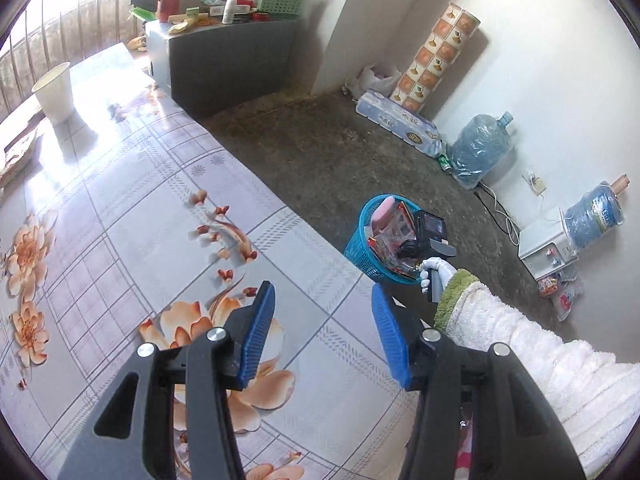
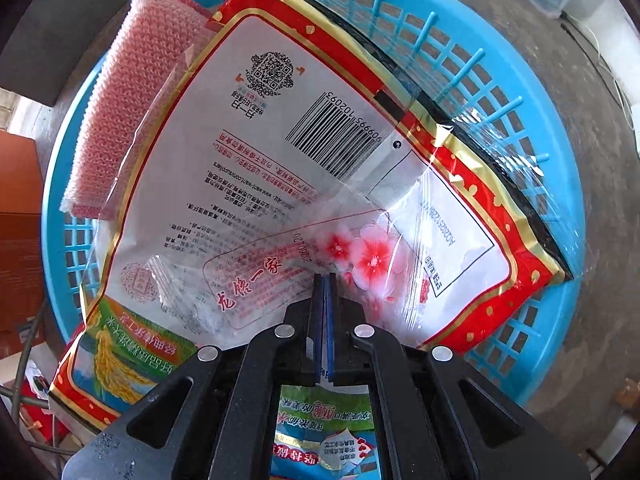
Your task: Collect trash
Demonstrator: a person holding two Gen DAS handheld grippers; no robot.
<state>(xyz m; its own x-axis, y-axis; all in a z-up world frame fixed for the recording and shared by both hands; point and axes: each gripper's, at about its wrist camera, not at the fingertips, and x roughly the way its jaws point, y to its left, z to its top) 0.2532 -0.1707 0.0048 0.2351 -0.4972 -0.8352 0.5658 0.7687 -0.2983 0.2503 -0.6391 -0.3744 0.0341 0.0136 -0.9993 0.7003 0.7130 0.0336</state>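
1. Hanging straight down over the blue basket [image 2: 560,184], the right gripper [image 2: 325,280] has its jaws pressed together, their tips at a clear flower-printed wrapper [image 2: 360,256]; whether they pinch it cannot be told.
2. The wrapper lies on a red-bordered snack bag [image 2: 248,152] beside a pink foam sheet [image 2: 128,100] in the basket, which stands on the floor [image 1: 320,152].
3. The left gripper [image 1: 323,312] hovers over the flowered desk [image 1: 120,220], jaws apart and empty.

Blue basket [image 2: 520,128] on floor, holding red-edged snack bag [image 2: 248,152], pink foam sheet [image 2: 128,100], clear wrapper [image 2: 360,256]
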